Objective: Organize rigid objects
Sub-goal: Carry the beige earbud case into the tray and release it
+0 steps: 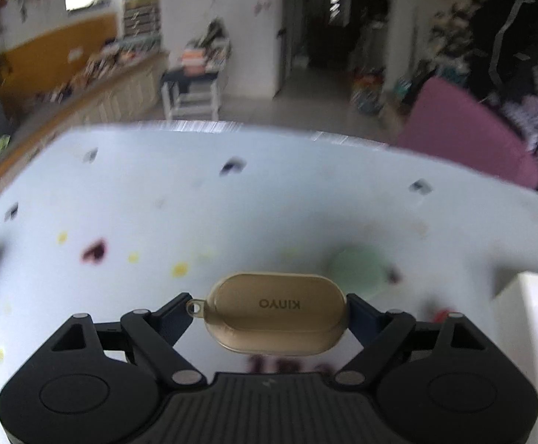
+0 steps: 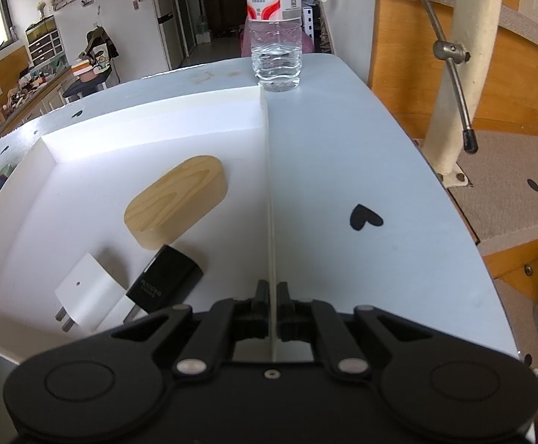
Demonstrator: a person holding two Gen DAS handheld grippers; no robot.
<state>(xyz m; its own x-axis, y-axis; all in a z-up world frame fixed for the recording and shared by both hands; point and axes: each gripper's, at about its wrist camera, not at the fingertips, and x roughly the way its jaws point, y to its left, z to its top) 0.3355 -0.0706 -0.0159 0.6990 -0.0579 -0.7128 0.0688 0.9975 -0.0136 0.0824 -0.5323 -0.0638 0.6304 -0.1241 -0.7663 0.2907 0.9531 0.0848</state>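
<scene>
My left gripper [image 1: 274, 314] is shut on a gold oval case [image 1: 276, 312] marked "kinyo", held above the pale blue table [image 1: 231, 214]; the view is blurred. My right gripper [image 2: 272, 296] is shut on the thin right wall [image 2: 270, 185] of a white bin [image 2: 83, 148]. Inside the bin lie a wooden oval block [image 2: 176, 199], a black charger [image 2: 165, 281] and a white plug adapter [image 2: 87, 292].
A water bottle [image 2: 274, 26] stands on the table beyond the bin's far corner. A pale green round patch [image 1: 357, 270] shows on the table right of the case. A purple seat [image 1: 465, 133] is past the table's far edge. A wooden cabinet and a white post [image 2: 465, 55] stand to the right.
</scene>
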